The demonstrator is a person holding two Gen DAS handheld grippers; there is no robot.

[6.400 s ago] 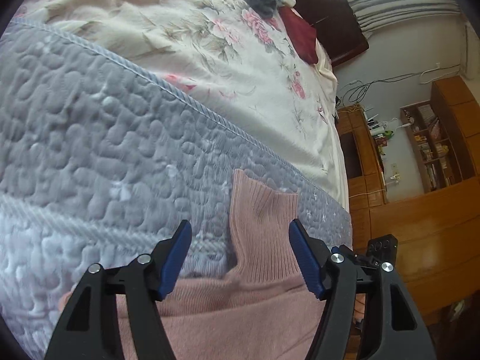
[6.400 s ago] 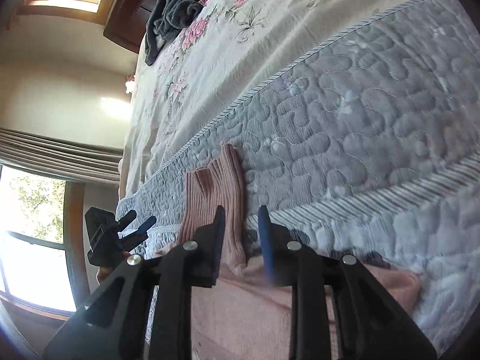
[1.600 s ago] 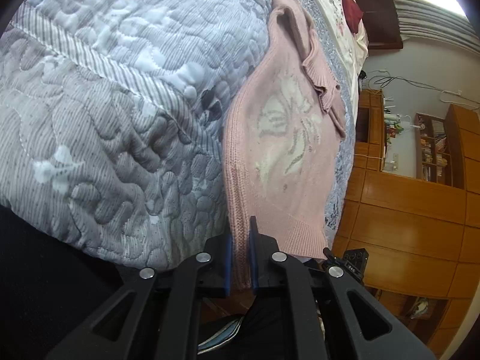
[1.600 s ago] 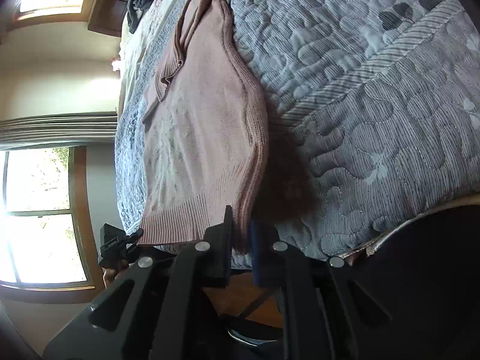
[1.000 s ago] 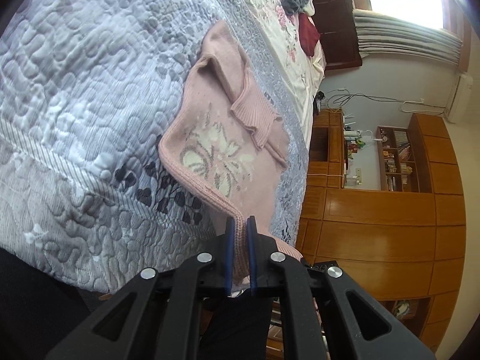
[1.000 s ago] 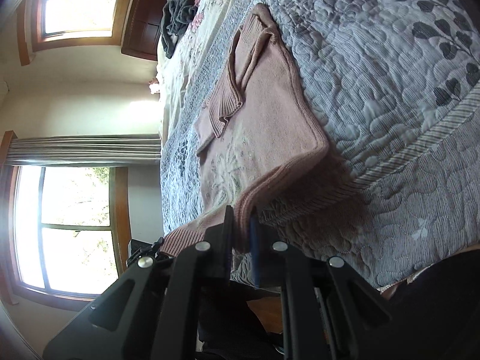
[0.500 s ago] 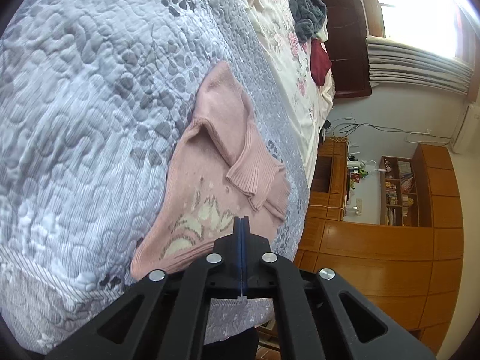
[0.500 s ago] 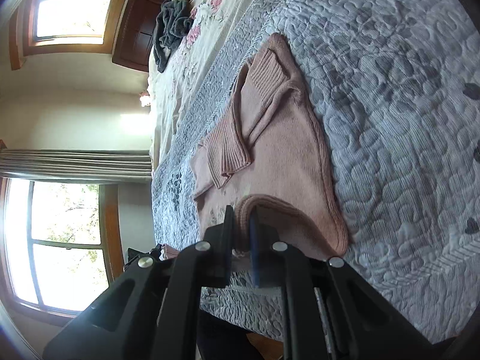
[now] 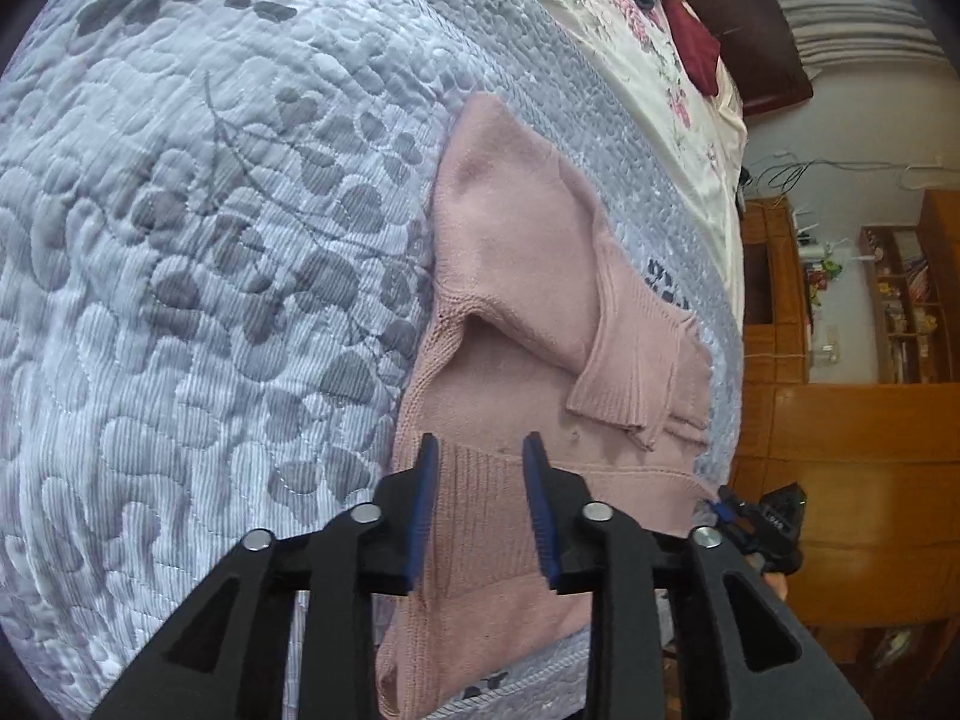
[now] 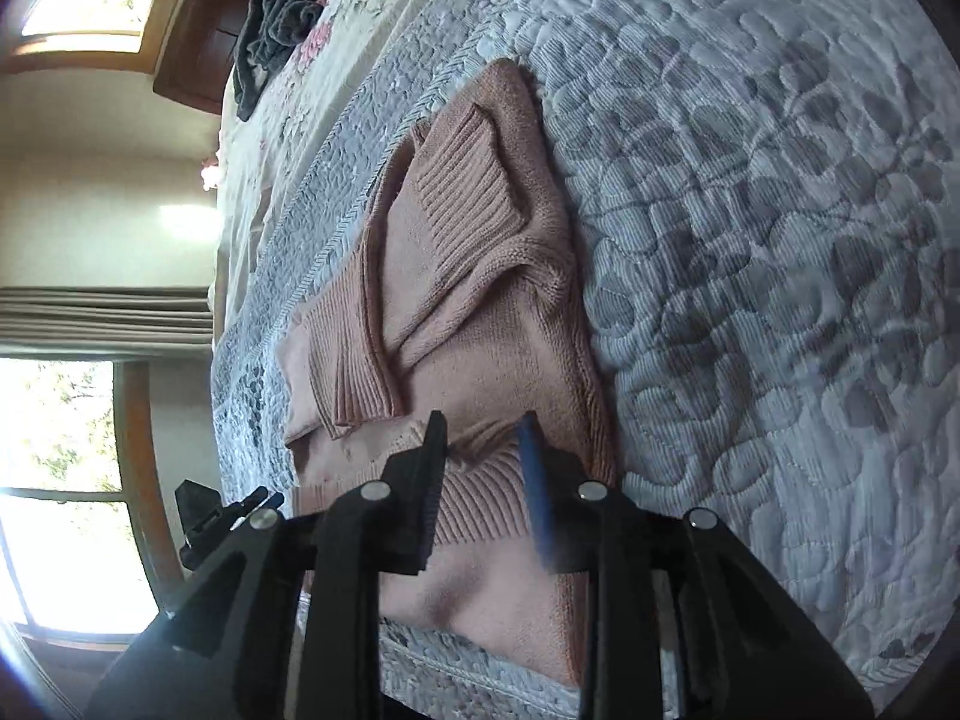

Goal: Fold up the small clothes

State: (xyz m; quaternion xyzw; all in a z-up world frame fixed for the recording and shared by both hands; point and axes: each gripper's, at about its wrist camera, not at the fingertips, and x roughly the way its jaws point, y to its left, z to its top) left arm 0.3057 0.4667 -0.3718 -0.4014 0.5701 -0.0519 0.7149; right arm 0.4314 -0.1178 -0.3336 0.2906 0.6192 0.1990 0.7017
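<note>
A small pink knit sweater (image 9: pixel 510 276) lies folded on the grey quilted bedspread (image 9: pixel 180 240), sleeves crossed over its body and its ribbed hem doubled up over the lower part. My left gripper (image 9: pixel 477 450) stands open just above the folded-up hem, nothing between its blue pads. In the right wrist view the same sweater (image 10: pixel 480 300) shows its ribbed cuffs and hem. My right gripper (image 10: pixel 480 429) is open too, hovering over the hem's ribbed edge. Each gripper shows small at the other view's lower edge.
Beyond the quilt lies a floral sheet (image 9: pixel 648 30) with a dark grey garment (image 10: pixel 270 30) and a dark red one (image 9: pixel 696 42) near the headboard. Wooden cabinets and shelves (image 9: pixel 870 360) stand past the bed's side. A window (image 10: pixel 54 450) is on the other side.
Both grippers carried the sweater's hem up over its body, then let go and opened. The hem now rests folded on the sweater.
</note>
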